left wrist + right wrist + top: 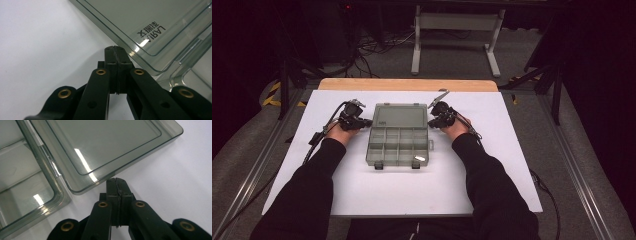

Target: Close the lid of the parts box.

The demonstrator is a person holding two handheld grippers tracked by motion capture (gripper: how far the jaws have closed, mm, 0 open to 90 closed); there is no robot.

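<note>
On a white table sheet [362,190], a smoky clear plastic compartment box [399,147] is lying mid-table, its lid [401,116] already flat open, as the left gripper [362,122] and right gripper [435,121], jaws pressed together and empty, are nudging the lid's side edges, apparently to begin closing.

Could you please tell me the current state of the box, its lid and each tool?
Organizer box: open, resting flat on the table.
Lid: swung back, lying flat behind the tray.
Left tool: jaws shut, empty, tip at the lid's edge.
Right tool: jaws shut, empty, tip at the lid's edge.
</note>
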